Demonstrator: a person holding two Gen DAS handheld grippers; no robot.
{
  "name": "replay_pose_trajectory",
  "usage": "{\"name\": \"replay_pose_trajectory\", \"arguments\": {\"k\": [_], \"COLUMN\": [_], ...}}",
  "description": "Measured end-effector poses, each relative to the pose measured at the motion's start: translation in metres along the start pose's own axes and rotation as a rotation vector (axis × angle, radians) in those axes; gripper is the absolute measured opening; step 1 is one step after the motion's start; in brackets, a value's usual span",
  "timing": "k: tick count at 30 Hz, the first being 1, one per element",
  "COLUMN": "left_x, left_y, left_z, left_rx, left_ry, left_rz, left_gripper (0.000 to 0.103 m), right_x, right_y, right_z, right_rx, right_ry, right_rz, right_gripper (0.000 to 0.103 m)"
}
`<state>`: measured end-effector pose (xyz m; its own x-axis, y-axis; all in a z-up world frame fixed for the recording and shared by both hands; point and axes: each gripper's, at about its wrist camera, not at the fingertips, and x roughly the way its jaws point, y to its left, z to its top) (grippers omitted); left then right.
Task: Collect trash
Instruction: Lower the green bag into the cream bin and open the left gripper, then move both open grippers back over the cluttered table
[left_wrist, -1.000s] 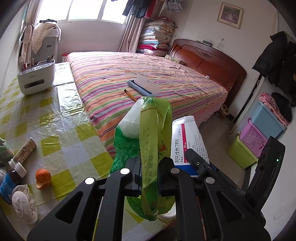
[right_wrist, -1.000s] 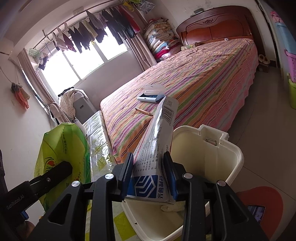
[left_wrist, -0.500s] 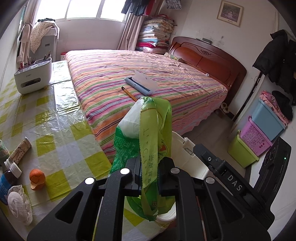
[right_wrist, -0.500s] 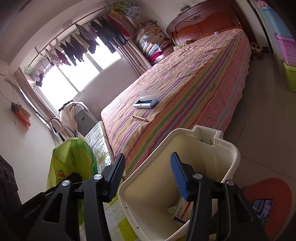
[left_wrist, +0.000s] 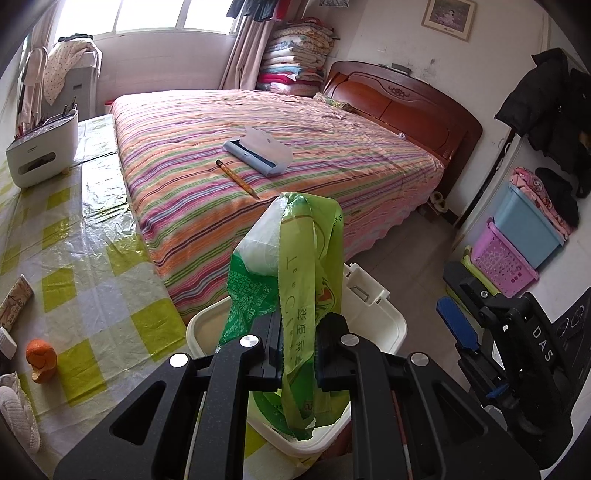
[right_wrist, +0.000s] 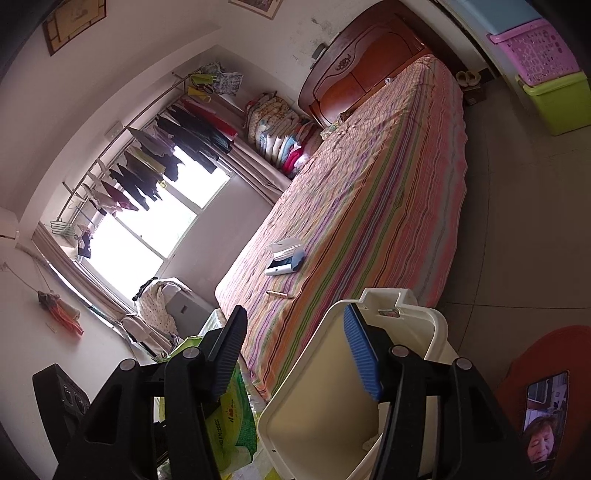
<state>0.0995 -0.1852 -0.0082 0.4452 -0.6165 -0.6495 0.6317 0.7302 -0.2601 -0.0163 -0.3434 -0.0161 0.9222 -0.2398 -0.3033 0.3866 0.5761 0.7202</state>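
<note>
Left gripper (left_wrist: 298, 354) clenched on green bag (left_wrist: 295, 269) above bin (left_wrist: 384, 321); right gripper (right_wrist: 295, 350) just opening, empty

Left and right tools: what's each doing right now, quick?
Left tool: shut on the green plastic bag.
Right tool: open, empty, jaws just been opening, over the white bin.
</note>
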Motion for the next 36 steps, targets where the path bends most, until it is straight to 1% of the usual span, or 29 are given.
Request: {"name": "replay_pose_trajectory", "arguments": {"k": [4,5,8,9,10,11,12,13,15,18,20,22,24,26,29,33,36], "left_x": [0.008,0.009,0.01,0.009,0.008,0.006,0.002,-0.003,-0.015,-0.032,-0.043,-0.053,-0.061,-0.069,-0.081,-0.103,-0.122], "left_y": [-0.008,-0.01,-0.015,-0.016,-0.017,-0.017,-0.018,-0.019,-0.02,-0.015,-0.012,-0.007,-0.002,0.008,0.026,0.051,0.071], "left_z": [-0.002,-0.002,-0.005,-0.006,-0.006,-0.006,-0.007,-0.007,-0.007,-0.008,-0.011,-0.013,-0.016,-0.021,-0.026,-0.033,-0.038], "left_rx": [0.025,0.031,0.051,0.06,0.067,0.07,0.072,0.075,0.092,0.1,0.104,0.124,0.153,0.167,0.152,0.122,0.095], "left_ry": [0.009,0.01,0.007,0.006,-0.001,-0.016,-0.041,-0.07,-0.113,-0.137,-0.152,-0.166,-0.174,-0.174,-0.161,-0.169,-0.172], "left_rz": [-0.015,-0.013,-0.009,-0.008,-0.001,0.011,0.027,0.045,0.076,0.084,0.103,0.138,0.186,0.225,0.261,0.307,0.358], "left_gripper": [0.012,0.014,0.019,0.024,0.038,0.048,0.064,0.074,0.075,0.075,0.077,0.079,0.081,0.081,0.083,0.083,0.085], "right_x": [-0.003,-0.003,-0.003,-0.002,-0.002,-0.002,-0.002,-0.002,-0.002,-0.002,-0.002,0.0,0.002,0.003,0.007,0.014,0.02], "right_y": [-0.002,-0.003,-0.004,-0.004,-0.004,-0.004,-0.004,-0.004,-0.004,-0.004,0.0,0.006,0.013,0.021,0.033,0.048,0.06], "right_z": [0.001,0.001,0.001,0.001,0.001,0.001,0.001,0.001,0.001,0.0,-0.002,-0.005,-0.009,-0.014,-0.022,-0.035,-0.047], "right_rx": [0.004,0.009,0.014,0.016,0.017,0.015,0.014,0.015,0.016,0.012,0.004,-0.018,-0.044,-0.072,-0.105,-0.141,-0.178], "right_ry": [-0.021,-0.023,-0.025,-0.025,-0.026,-0.026,-0.027,-0.027,-0.027,-0.017,-0.006,0.012,0.024,0.035,0.058,0.103,0.14], "right_rz": [0.004,0.005,0.002,0.003,0.004,0.003,0.003,0.004,0.003,0.008,0.021,0.036,0.044,0.049,0.061,0.086,0.107], "right_gripper": [0.054,0.054,0.054,0.054,0.054,0.054,0.054,0.054,0.054,0.054,0.054,0.054,0.062,0.064,0.066,0.066,0.066]}}
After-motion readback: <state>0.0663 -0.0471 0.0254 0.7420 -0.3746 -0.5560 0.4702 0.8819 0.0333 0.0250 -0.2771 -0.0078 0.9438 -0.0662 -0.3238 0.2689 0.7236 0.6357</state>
